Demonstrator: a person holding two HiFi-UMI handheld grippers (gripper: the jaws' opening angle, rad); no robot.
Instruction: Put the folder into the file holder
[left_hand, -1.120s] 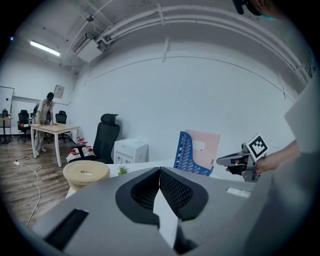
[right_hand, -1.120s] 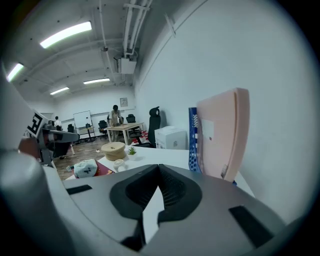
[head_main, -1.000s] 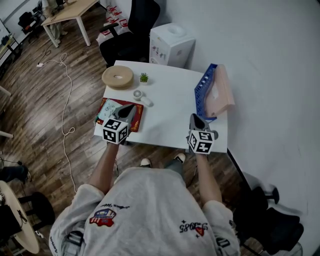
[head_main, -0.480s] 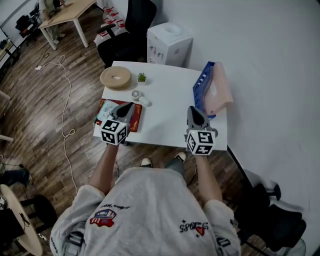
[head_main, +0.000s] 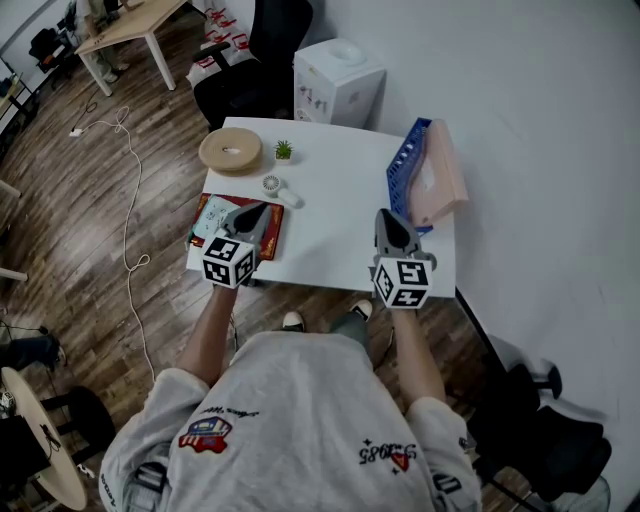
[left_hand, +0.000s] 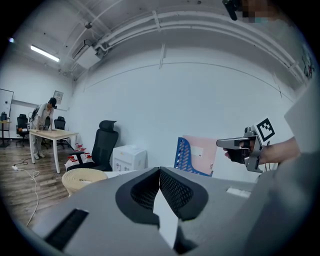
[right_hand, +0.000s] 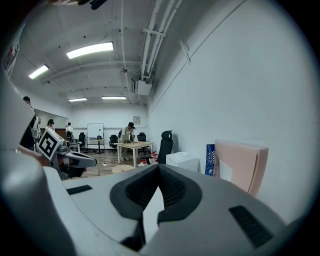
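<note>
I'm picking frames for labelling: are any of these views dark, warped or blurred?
Head view: dim, darker at the corners, though the pink folder and blue file holder are clear. Left gripper view: strong fisheye bend, black rim, mosaic patch at top. Right gripper view: same fisheye; ceiling lights blown out.

The file holder (head_main: 404, 178) stands at the table's (head_main: 330, 220) right edge, the folder (head_main: 441, 178) against its right side. A plant (head_main: 284, 151) sits far left; a book (head_main: 212, 218) lies near left.

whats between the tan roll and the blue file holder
A small potted plant beside the roll; otherwise bare white table to the file holder, head view.
</note>
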